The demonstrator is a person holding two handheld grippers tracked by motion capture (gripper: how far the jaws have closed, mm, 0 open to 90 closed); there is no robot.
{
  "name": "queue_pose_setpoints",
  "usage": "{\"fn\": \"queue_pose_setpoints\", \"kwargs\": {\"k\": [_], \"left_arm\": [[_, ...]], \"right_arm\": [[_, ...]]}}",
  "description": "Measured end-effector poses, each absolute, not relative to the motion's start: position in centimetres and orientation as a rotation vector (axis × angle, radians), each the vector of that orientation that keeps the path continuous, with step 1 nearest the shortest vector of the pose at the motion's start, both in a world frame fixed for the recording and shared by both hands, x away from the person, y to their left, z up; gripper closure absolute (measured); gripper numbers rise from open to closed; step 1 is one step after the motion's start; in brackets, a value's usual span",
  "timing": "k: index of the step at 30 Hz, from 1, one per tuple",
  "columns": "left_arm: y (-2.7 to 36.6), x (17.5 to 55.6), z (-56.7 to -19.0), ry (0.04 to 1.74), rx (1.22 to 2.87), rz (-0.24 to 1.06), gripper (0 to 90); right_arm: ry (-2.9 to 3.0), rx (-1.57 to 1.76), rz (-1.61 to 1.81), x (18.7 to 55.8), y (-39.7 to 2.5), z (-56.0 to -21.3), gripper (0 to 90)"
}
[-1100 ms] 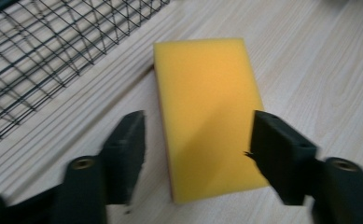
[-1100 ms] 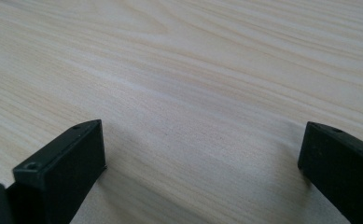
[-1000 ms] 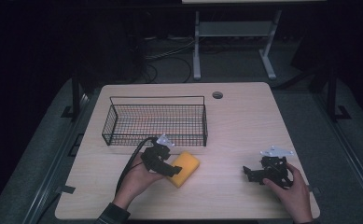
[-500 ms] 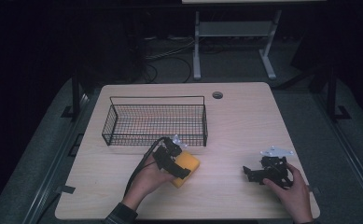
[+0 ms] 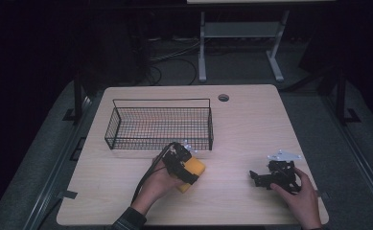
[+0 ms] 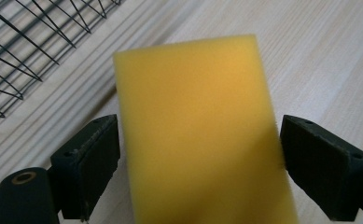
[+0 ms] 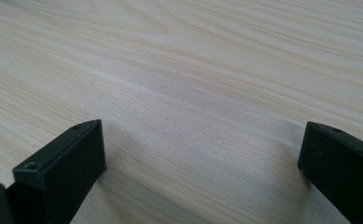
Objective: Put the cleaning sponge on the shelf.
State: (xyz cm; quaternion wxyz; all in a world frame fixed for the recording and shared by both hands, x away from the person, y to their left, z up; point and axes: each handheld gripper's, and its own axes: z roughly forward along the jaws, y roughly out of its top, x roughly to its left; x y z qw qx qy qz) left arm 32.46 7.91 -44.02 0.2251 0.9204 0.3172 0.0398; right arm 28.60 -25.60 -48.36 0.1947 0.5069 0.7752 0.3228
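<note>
Pale wooden counter (image 5: 251, 129) across the middle of the high view, with a small round hole (image 5: 223, 97) near its upper edge.

Black wire basket (image 5: 159, 125) at centre left of that view, upright on the counter; its mesh also in the upper left corner of the left gripper view (image 6: 25, 42).

Yellow sponge (image 5: 193, 172) lower centre of the high view, just below the basket's lower right corner, flat on the counter. In the left gripper view (image 6: 198, 140) large and central, standing between the 2 black jaws.

Left tool (image 5: 181, 165) over the sponge in the high view, held by a hand (image 5: 155, 189) coming in from the bottom edge, cable trailing down alongside. In the left gripper view (image 6: 198, 158), jaws spread to either side of the sponge, the right one at or against the sponge's edge, the left one just beside it with a thin gap; not clamped.

Right tool (image 5: 263, 178) at lower right of the high view, low over bare counter, well apart from the sponge, gripped by the other hand (image 5: 299, 196). In the right gripper view (image 7: 202, 172), jaws wide apart, bare wood grain between them.
</note>
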Motion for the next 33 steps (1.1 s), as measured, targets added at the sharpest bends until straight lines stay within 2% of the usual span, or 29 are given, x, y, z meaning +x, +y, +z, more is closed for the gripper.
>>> {"fn": "queue_pose_setpoints", "kwargs": {"k": [21,33], "left_arm": [[7.3,32.4,-45.1,0.871,2.584,0.146,12.9],[7.2,32.1,-45.0,0.862,2.594,0.178,20.0]], "right_arm": [[2.173,1.422,0.905,28.6,-25.6,-48.4,0.0],[2.174,1.419,0.905,28.6,-25.6,-48.4,0.0]]}}
